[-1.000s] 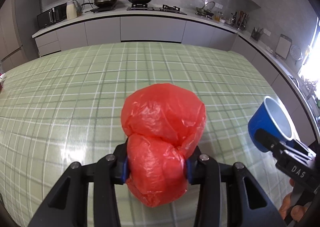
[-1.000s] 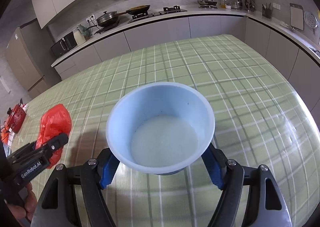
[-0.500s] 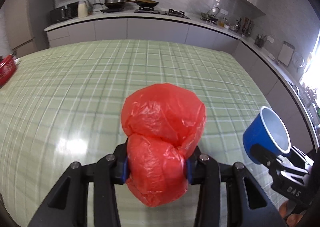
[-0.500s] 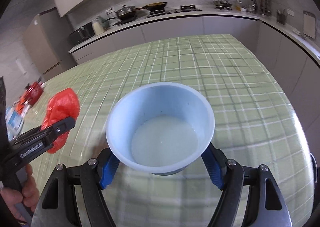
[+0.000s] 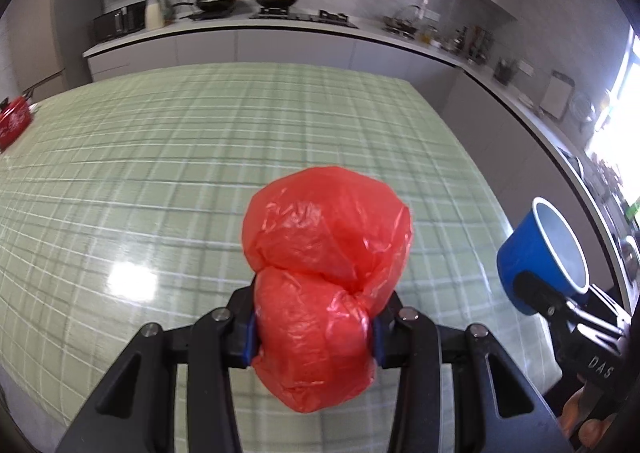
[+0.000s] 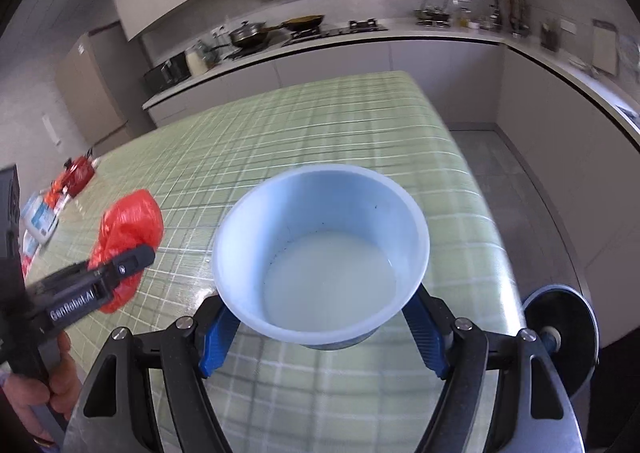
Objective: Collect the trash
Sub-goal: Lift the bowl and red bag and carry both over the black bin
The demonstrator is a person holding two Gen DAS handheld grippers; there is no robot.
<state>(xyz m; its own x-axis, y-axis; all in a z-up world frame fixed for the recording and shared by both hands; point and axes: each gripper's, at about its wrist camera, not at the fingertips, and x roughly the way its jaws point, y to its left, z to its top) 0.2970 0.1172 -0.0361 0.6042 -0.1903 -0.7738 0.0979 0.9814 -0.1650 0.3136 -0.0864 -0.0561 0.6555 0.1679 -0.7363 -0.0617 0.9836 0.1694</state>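
left tool (image 5: 312, 333) pinching red bag (image 5: 320, 293) | right tool (image 6: 320, 329) clamping blue cup (image 6: 320, 249) | both above desk (image 6: 320, 141) right edge

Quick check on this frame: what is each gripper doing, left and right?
Left gripper: closed on the crumpled red plastic bag.
Right gripper: closed on the blue plastic cup with pale inside.

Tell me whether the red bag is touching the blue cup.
Apart. The right wrist view shows the red bag in the left gripper, with bare green tablecloth between it and the blue cup.
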